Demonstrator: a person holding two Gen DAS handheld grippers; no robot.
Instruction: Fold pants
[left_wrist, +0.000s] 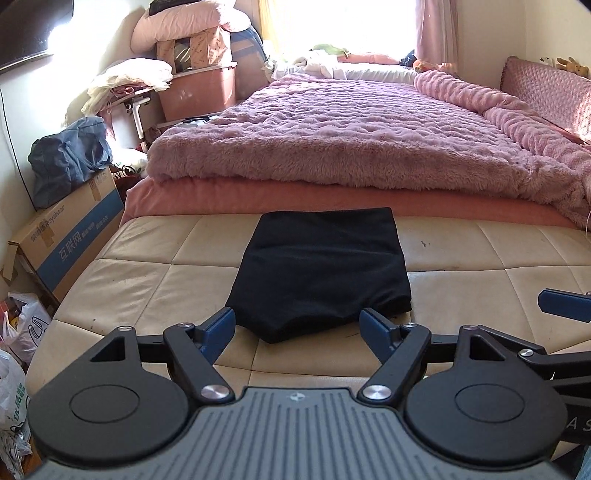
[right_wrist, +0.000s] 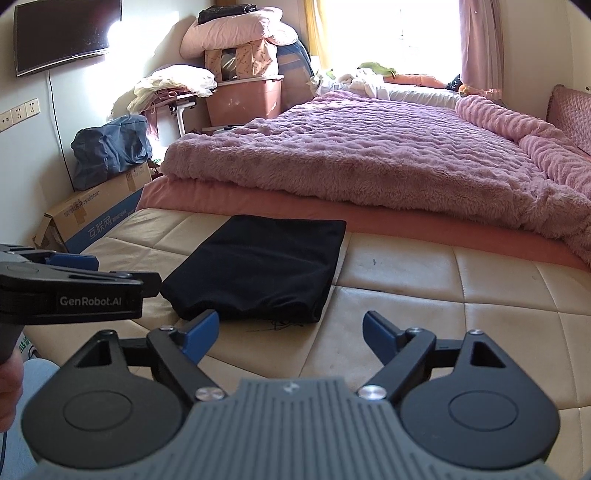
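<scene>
The black pants (left_wrist: 321, 269) lie folded into a compact rectangle on the cream quilted bench (left_wrist: 129, 288). My left gripper (left_wrist: 297, 325) is open and empty, just in front of the near edge of the pants. In the right wrist view the pants (right_wrist: 258, 266) lie ahead and to the left. My right gripper (right_wrist: 290, 328) is open and empty, near their right front corner, not touching. The left gripper's body (right_wrist: 70, 291) shows at the left of that view, and a right fingertip (left_wrist: 561, 304) shows at the right edge of the left wrist view.
A pink fluffy blanket (left_wrist: 351, 136) covers the bed behind the bench. A cardboard box (left_wrist: 70, 243) with a blue bag (left_wrist: 70, 155) stands at the left. Plastic bags (left_wrist: 14, 350) lie on the floor. Storage bins and pillows (left_wrist: 195, 55) pile in the back corner.
</scene>
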